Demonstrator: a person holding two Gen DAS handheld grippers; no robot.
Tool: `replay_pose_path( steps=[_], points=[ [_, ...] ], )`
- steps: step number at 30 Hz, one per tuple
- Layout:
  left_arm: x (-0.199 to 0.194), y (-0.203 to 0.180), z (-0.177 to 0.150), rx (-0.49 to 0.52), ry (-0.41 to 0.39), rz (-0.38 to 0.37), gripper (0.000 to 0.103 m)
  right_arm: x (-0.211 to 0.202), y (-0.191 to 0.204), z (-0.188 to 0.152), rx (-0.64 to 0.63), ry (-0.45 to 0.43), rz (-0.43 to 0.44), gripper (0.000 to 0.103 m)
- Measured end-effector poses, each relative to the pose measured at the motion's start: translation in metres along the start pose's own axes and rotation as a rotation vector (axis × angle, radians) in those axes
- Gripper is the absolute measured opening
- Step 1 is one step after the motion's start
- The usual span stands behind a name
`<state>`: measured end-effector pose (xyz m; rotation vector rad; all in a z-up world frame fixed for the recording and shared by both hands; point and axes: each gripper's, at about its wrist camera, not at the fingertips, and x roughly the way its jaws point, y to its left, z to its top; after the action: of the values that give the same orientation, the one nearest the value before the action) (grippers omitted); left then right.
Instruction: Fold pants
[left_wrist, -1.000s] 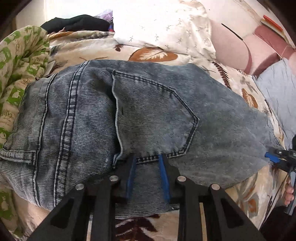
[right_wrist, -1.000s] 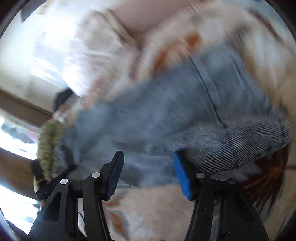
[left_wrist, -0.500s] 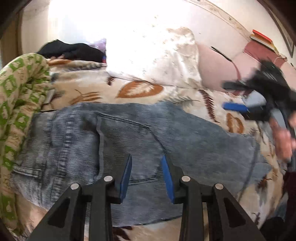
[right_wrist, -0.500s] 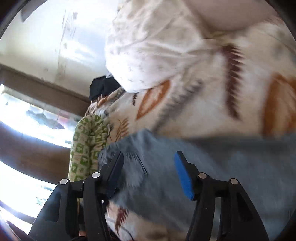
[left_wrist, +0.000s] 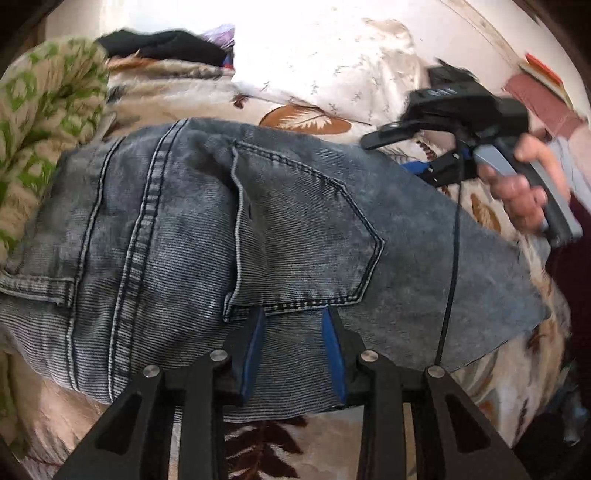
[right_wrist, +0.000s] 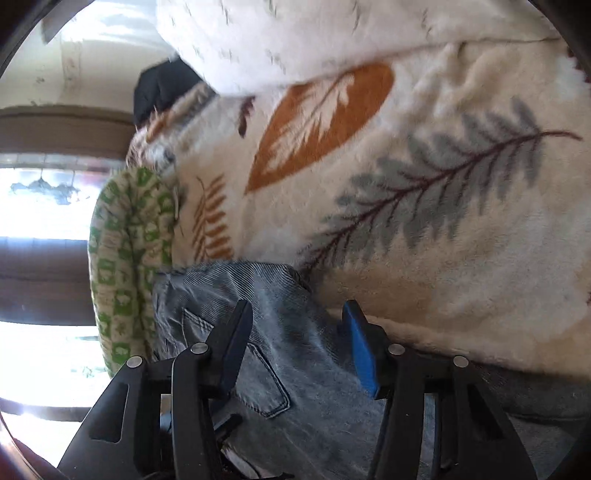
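Grey-blue jeans (left_wrist: 184, 229) lie folded on a leaf-patterned blanket (left_wrist: 306, 120), back pocket (left_wrist: 306, 236) up. My left gripper (left_wrist: 293, 317) stands open low over the denim just below the pocket's hem, nothing pinched between its blue pads. A hand (left_wrist: 524, 192) holds my right gripper (left_wrist: 391, 155) above the far right edge of the jeans. In the right wrist view the right gripper (right_wrist: 295, 314) hangs over the jeans (right_wrist: 295, 369) near their far edge. Its jaws are closing, with denim below them but nothing pressed by the pads.
A green-patterned cloth (left_wrist: 37, 129) is bunched at the left of the jeans. A white pillow (left_wrist: 332, 66) and a black garment (left_wrist: 159, 44) lie beyond them. A thin black cable (left_wrist: 452, 258) hangs across the jeans' right part. Bright windows (right_wrist: 37, 214) are at the left.
The right gripper has swung from the jeans' right end up to their far edge. The left gripper drew back a little, then returned to the pocket's hem.
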<state>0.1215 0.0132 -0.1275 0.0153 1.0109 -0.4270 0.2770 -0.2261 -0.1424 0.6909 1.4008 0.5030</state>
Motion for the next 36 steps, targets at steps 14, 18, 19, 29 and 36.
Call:
replay_pose_path(
  steps=[14,18,19,29,36],
  points=[
    [0.002,0.001,-0.003,0.026,0.000,-0.024,0.031,0.027,0.007,0.013,0.002,-0.062,0.080,0.019],
    [0.005,-0.003,-0.006,0.059,0.002,0.003,0.031,0.024,0.012,0.014,-0.010,-0.102,0.053,0.016],
    [0.005,-0.005,-0.006,0.070,0.001,0.008,0.031,0.023,0.014,0.015,-0.015,-0.115,0.041,0.016],
    [0.002,-0.001,-0.021,0.124,0.000,0.003,0.030,0.042,0.003,0.025,0.015,-0.131,-0.024,0.013],
    [-0.009,0.005,-0.016,0.065,-0.024,-0.032,0.030,0.005,0.014,0.007,0.000,-0.232,-0.016,0.045]
  ],
)
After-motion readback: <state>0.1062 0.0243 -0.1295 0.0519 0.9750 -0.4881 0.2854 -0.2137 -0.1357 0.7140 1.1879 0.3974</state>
